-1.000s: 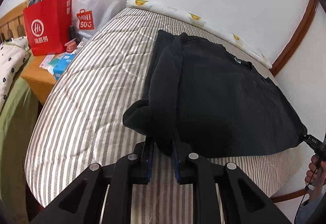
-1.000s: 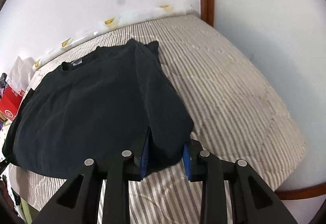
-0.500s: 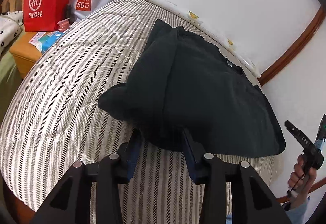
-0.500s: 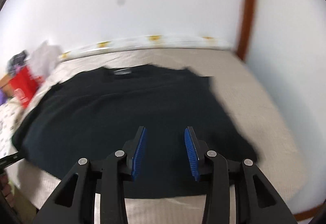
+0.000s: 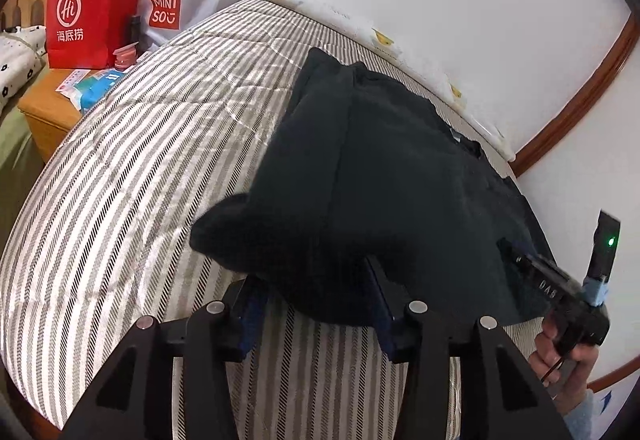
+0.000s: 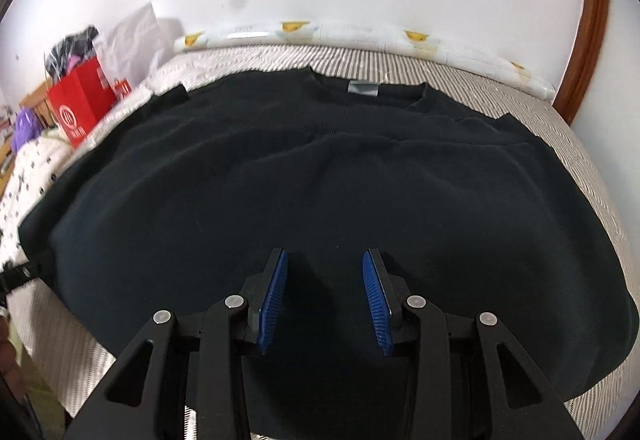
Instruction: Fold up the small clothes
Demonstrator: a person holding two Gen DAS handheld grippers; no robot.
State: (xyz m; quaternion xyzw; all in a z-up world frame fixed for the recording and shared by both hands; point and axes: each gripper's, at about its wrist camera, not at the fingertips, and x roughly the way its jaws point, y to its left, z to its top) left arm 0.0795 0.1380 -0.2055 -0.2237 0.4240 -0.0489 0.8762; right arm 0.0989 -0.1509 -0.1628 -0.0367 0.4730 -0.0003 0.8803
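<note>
The left claw [image 5: 316,300] is seen at the near hem of the black shirt [image 5: 400,200]. Its jaws have just been opening, and the folded-in sleeve edge lies loosely between them, no longer pinched. The right claw [image 6: 324,300] is held over the shirt body with its jaws parted and nothing between the blue pads [image 6: 274,296].

Progress is judged as early to middle: both sleeves have been turned inward on the striped bed [image 5: 160,160]. The lengthwise folds are still to be made.

In the left wrist view, the doubled layer at the shirt's left side and the person's hand [image 5: 560,356] on the other gripper are shown. In the right wrist view alone, the collar label [image 6: 362,88] and the flat right side are shown. Farther off, a red bag [image 5: 96,24] stands beside the bed.
</note>
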